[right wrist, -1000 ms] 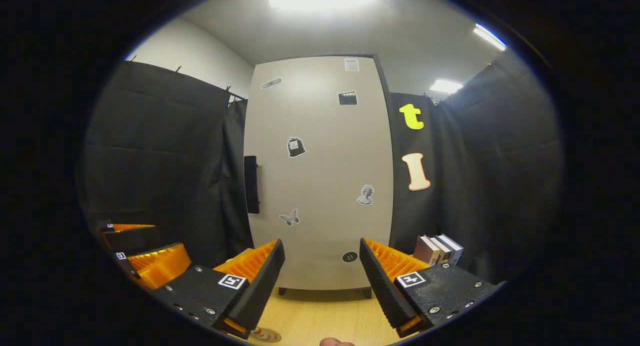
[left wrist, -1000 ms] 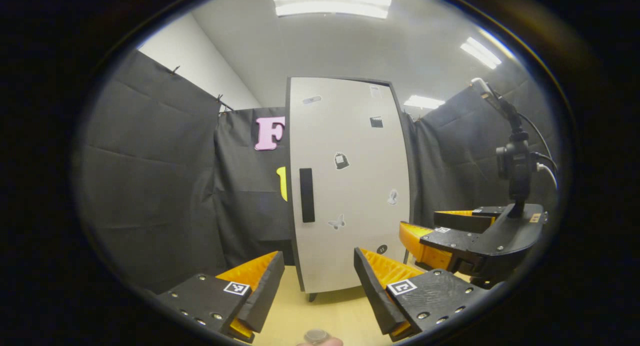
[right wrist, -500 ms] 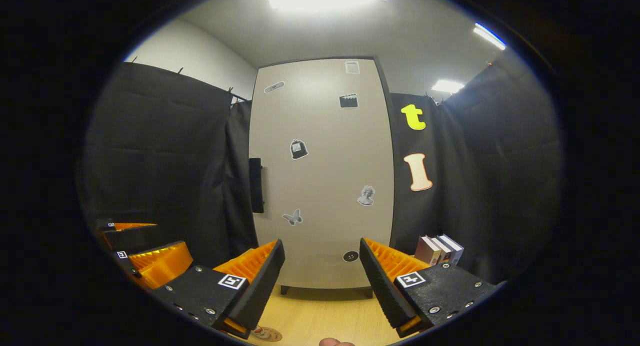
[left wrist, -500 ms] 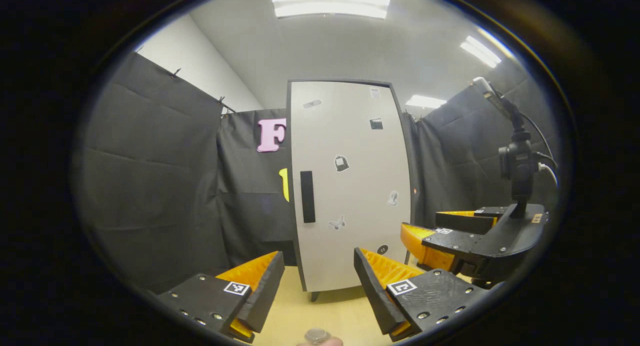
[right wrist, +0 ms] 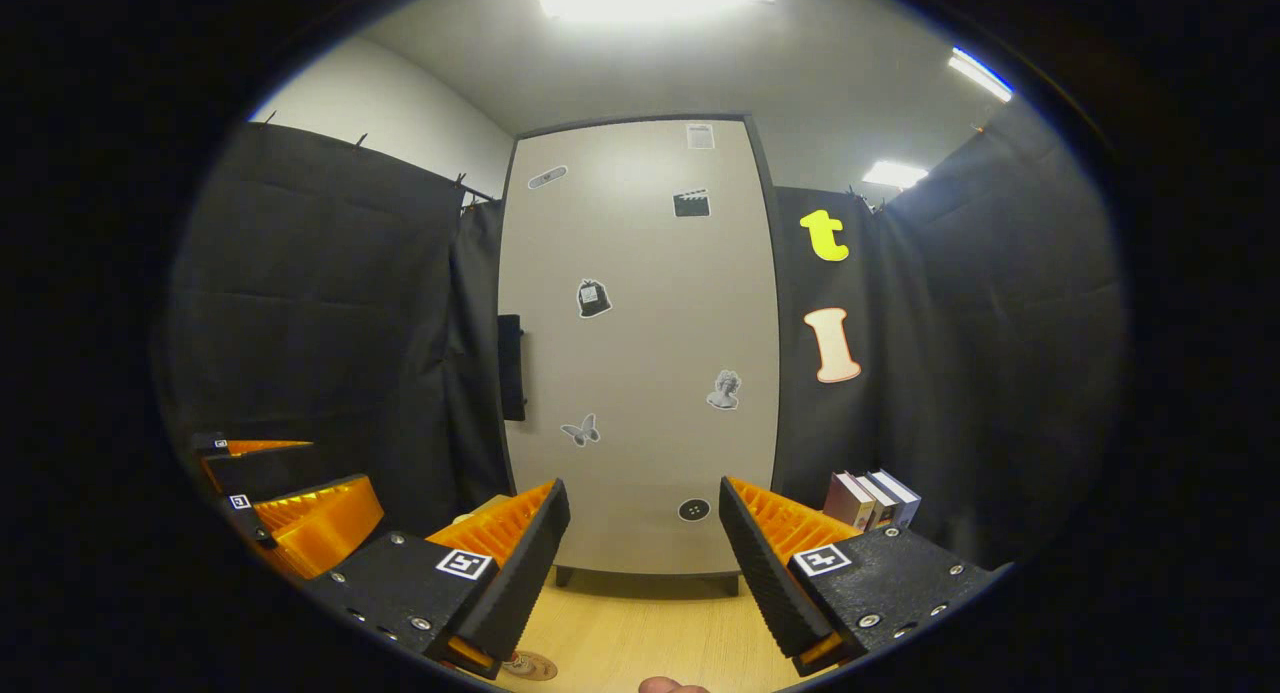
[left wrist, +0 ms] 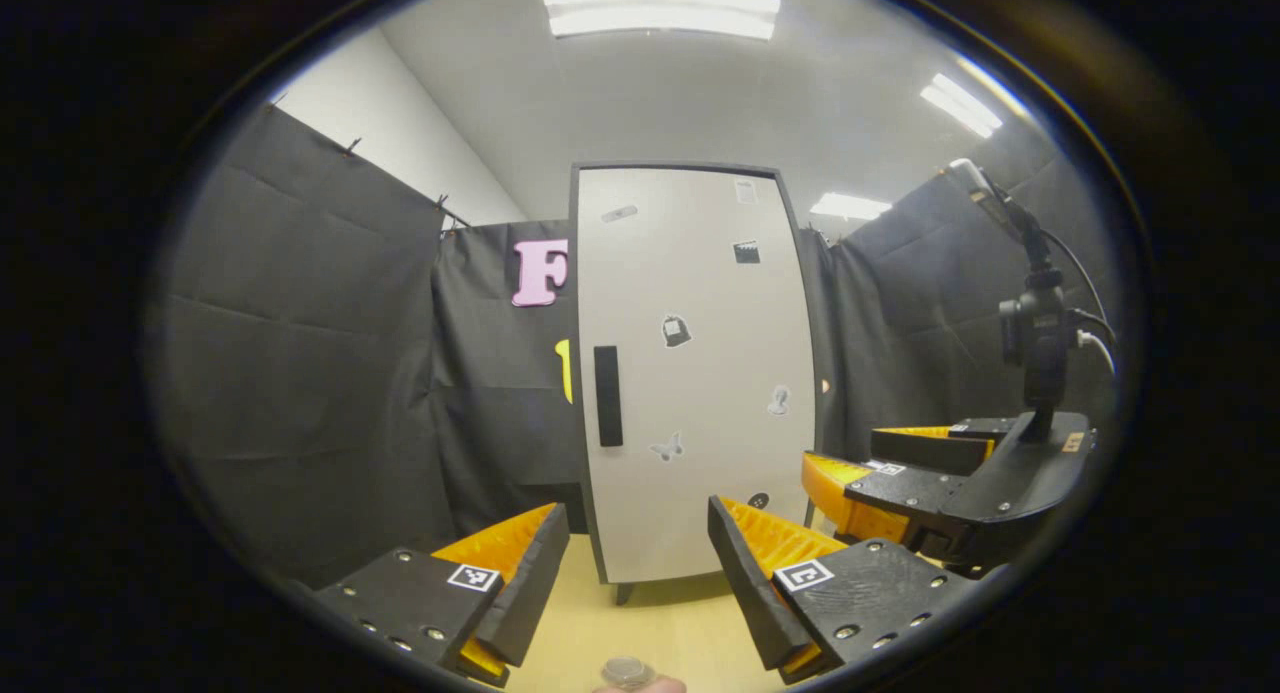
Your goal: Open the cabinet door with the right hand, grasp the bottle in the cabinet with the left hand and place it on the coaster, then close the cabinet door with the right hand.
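We hold both tongs, left [left wrist: 632, 573] and right [right wrist: 640, 563], wide open and empty, facing the shut cabinet door [right wrist: 640, 353]; its handle [right wrist: 511, 367], probably, comes next.

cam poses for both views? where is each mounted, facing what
Left gripper view: rides the left tool, faces the shut cabinet door handle side; right tool at right.
Right gripper view: rides the right tool, faces the door squarely; left tool at left, books at right.
Shared: door, wooden table.
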Tool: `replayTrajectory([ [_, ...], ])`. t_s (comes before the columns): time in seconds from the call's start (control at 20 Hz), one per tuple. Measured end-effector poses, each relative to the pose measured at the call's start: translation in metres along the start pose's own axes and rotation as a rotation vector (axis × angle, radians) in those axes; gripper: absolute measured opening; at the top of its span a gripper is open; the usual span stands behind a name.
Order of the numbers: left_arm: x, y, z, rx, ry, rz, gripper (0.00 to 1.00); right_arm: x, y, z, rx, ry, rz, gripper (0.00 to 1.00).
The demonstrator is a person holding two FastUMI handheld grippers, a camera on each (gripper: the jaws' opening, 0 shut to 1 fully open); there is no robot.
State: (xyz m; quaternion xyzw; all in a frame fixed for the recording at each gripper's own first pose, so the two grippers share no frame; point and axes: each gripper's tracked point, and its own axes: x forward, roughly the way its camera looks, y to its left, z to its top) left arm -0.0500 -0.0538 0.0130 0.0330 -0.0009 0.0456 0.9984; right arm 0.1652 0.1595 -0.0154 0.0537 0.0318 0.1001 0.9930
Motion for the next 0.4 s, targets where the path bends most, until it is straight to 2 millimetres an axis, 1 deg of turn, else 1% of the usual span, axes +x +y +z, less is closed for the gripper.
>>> replayTrajectory([
  [0.05, -0.0026, 0.0006, 0.0022, 0.001, -0.005, 0.001, 0.84, 0.0007, -0.0004, 0.0001, 0.004, 0.0, 0.0, 0.94],
  [0.1, -0.0059, -0.0003, 0.004, 0.003, -0.01, 0.003, 0.84, 0.0009, -0.0006, -0.0001, 0.005, 0.0, -0.001, 0.94],
  [0.25, -0.0055, -0.0004, 0.0008, -0.001, -0.004, 0.003, 0.86, 0.0009, 0.0014, -0.0008, 0.008, -0.001, 0.0, 0.94],
  [0.35, -0.0056, 0.0003, 0.0014, 0.0, -0.002, 0.002, 0.86, 0.0006, 0.0019, -0.0009, 0.003, -0.002, 0.003, 0.94],
  [0.4, -0.0061, 0.0006, 0.0013, 0.005, -0.002, 0.003, 0.82, 0.0, 0.0026, -0.0003, 0.001, -0.003, 0.004, 0.94],
])
